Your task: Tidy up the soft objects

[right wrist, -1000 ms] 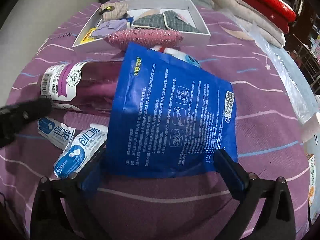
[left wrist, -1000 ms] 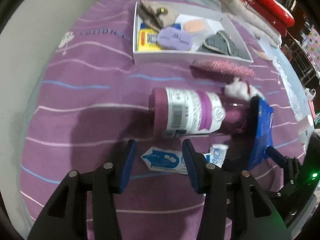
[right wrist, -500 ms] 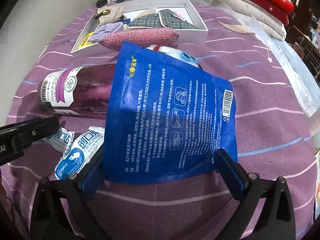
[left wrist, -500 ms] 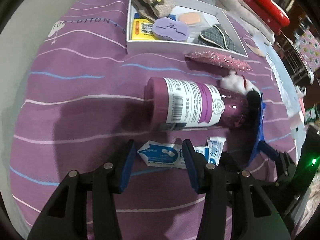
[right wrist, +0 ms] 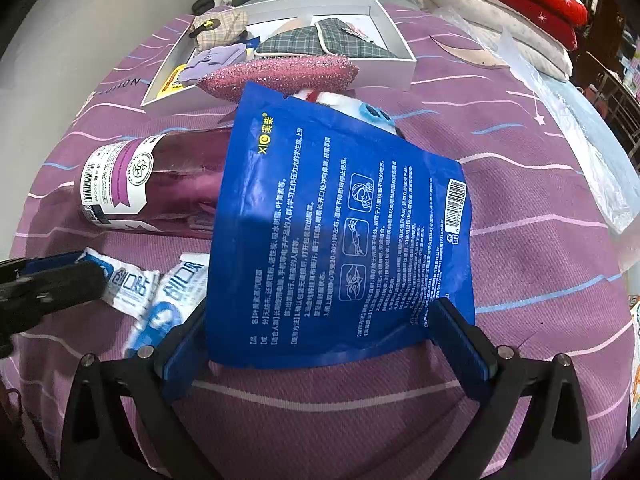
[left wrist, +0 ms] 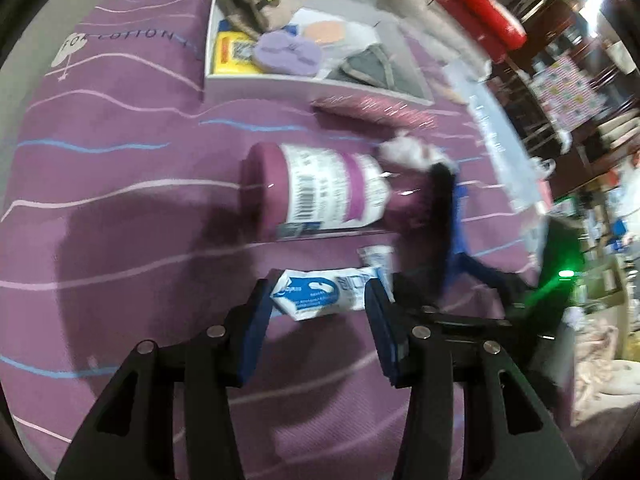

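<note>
Purple bedspread (right wrist: 520, 208); blue pouch (right wrist: 340, 232) upright, tilted left.

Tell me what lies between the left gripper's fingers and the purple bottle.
In the left wrist view, a white-and-blue sachet sits at the left gripper fingertips; beyond it only bare purple bedspread reaches the purple bottle.

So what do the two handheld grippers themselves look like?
The left gripper and the right gripper look alike: matte black angular linkage arms with triangular cutouts and round silver pivot screws, ending in blue padded jaws. No cables or sleeves are visible.
</note>
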Demonstrator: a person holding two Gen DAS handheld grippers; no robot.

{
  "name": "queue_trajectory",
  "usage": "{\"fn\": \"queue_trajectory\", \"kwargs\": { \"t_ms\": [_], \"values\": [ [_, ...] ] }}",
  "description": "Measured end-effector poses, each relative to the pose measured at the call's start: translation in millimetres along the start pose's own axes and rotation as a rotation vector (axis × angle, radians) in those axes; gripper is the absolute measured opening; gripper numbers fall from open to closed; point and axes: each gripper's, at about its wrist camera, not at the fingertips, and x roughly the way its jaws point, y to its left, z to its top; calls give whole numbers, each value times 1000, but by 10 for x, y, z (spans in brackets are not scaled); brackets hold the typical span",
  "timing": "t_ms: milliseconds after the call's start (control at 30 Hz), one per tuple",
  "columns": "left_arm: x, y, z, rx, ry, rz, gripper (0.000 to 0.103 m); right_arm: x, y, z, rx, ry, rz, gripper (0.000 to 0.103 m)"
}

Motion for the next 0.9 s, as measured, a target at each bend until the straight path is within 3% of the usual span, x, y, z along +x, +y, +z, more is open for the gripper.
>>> {"fn": "queue_trajectory", "kwargs": {
  "t_ms": [100, 300, 400, 533, 633, 900],
  "values": [
    [-20, -68, -14, 26, 2, 22, 49, 0, 0, -1, 0, 0, 0, 103],
    [269, -186, -25, 75, 64, 161, 47, 2, 5, -1, 0, 1, -1, 103],
    [294, -216, -35, 96, 57, 223, 36, 5, 1, 0, -1, 2, -4, 103],
    [328, -185, -18, 99, 57, 267, 12, 16, 5, -3, -2, 6, -9, 103],
    [354, -174, -16, 96, 57, 272, 5, 16, 2, -1, -2, 7, -10, 103],
    [195, -150, -24, 73, 24, 243, 3, 14, 5, 5, -2, 7, -10, 103]
  ]
}}
